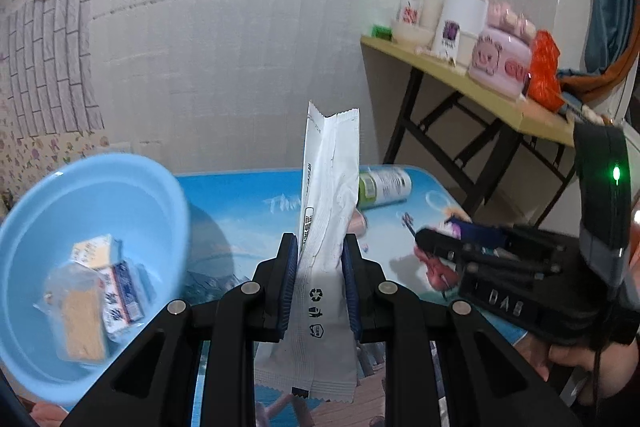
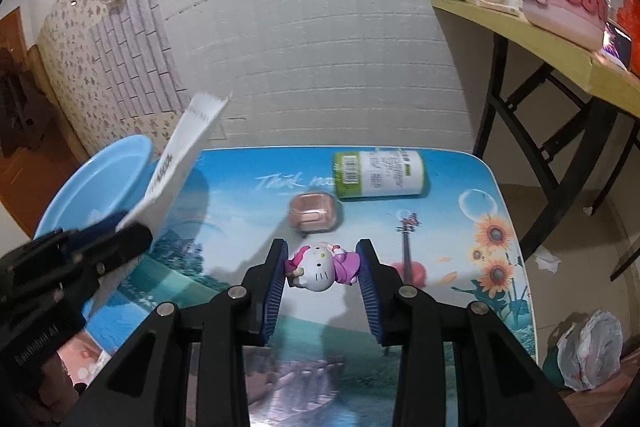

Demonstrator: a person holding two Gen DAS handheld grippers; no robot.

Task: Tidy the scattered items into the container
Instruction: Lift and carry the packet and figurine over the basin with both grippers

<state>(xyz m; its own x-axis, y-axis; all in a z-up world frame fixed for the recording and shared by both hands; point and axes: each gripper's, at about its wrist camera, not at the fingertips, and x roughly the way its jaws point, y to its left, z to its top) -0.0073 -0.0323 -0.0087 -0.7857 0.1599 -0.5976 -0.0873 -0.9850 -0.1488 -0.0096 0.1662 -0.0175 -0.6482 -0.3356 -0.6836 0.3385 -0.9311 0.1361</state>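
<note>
My left gripper [image 1: 320, 247] is shut on a long white sachet [image 1: 326, 227] and holds it upright above the table, to the right of the light-blue basin [image 1: 120, 187]. The basin holds several small snack packets [image 1: 100, 287]. The sachet [image 2: 180, 167] and basin [image 2: 100, 179] also show in the right wrist view. My right gripper [image 2: 323, 263] is shut on a small Hello Kitty figure [image 2: 320, 267], just above the table. A green-labelled white bottle [image 2: 378, 174] lies on its side at the far edge. A small pinkish case [image 2: 313, 213] lies in front of it.
The low table [image 2: 460, 247] has a printed blue picture top with sunflowers. A yellow folding table [image 2: 540, 39] with a pink jar, bowls and cups stands at the right. A tiled wall is behind. A plastic bag [image 2: 592, 351] lies on the floor at the right.
</note>
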